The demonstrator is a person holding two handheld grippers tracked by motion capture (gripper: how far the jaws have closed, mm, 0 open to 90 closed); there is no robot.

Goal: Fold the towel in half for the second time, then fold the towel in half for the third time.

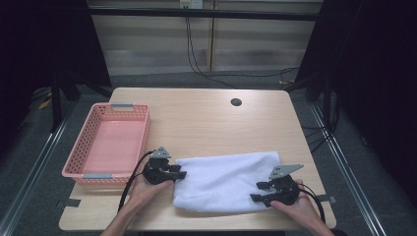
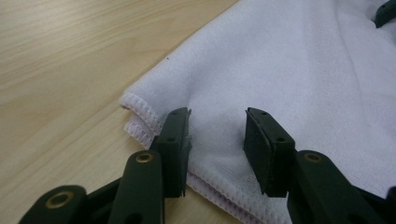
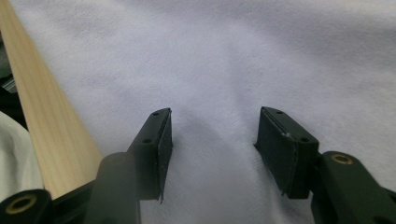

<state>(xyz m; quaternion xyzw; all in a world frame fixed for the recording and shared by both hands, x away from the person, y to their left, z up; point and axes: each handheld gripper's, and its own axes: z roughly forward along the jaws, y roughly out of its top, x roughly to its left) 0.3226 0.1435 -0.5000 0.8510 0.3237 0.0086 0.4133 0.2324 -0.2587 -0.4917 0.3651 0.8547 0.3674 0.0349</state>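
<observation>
Holding my left gripper (image 1: 181, 174) at the left end of the folded white terry towel (image 1: 227, 180) lying near the front edge of the pale wooden table (image 1: 206, 123), and my right gripper (image 1: 259, 191) at its right end, I have both pairs of jaws parted over the cloth, gripping nothing.

My 2 hands each carry a black gripper. The left gripper (image 1: 181, 174) and right gripper (image 1: 259, 191) each have a grey 3-cornered plate on top and a black cable trailing back. Each has 2 black jaws with flat rectangular pads (image 3: 163, 149), small screw holes and brass-ringed pivots. My forearms are bare, no sleeves.
</observation>
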